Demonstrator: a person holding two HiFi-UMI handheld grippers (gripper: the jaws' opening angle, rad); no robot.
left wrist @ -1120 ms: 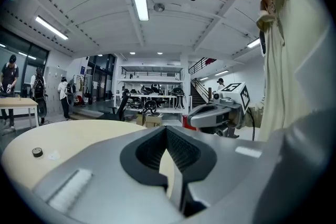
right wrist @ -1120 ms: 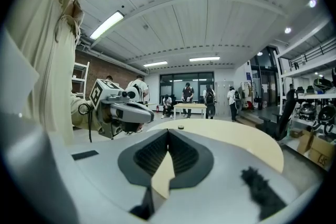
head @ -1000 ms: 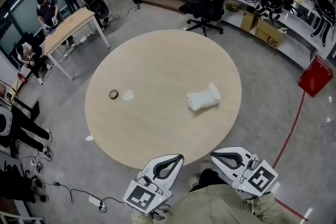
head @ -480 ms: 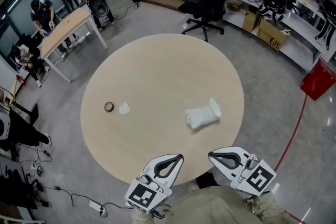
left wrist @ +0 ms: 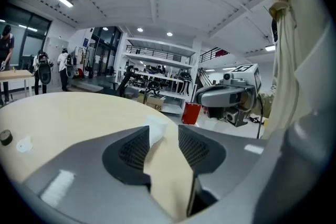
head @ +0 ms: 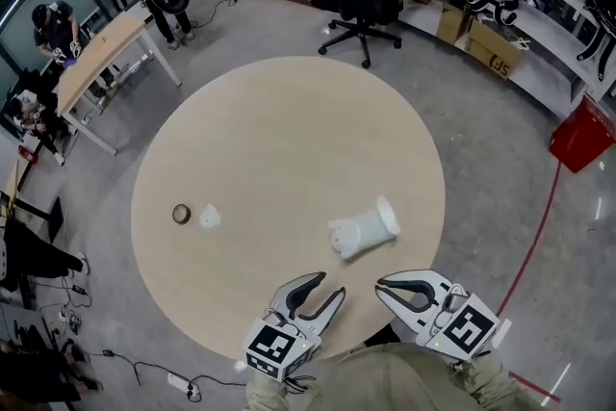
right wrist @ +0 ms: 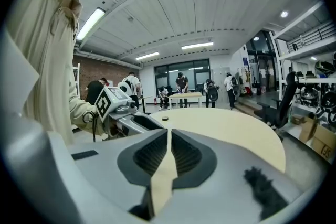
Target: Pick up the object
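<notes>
A white, crumpled, bottle-like object (head: 364,232) lies on its side on the round wooden table (head: 289,140), near the front edge. My left gripper (head: 325,287) hovers over the table's near rim just short of it; its jaws are opening and nothing is between them. In the left gripper view the white object (left wrist: 156,128) shows beyond the gap of the left gripper (left wrist: 164,136). My right gripper (head: 382,287) is beside it at the rim, shut and empty; the right gripper (right wrist: 168,136) has its pads almost touching.
A small brown ring (head: 181,213) and a small white scrap (head: 209,218) lie at the table's left. Beyond it stand a black office chair (head: 371,0), a desk with people (head: 96,63), shelving at the right and a red bin (head: 580,135).
The left gripper's jaws have parted from shut to a visible gap. Both grippers have come forward to the table's near rim, closer to the white object.
</notes>
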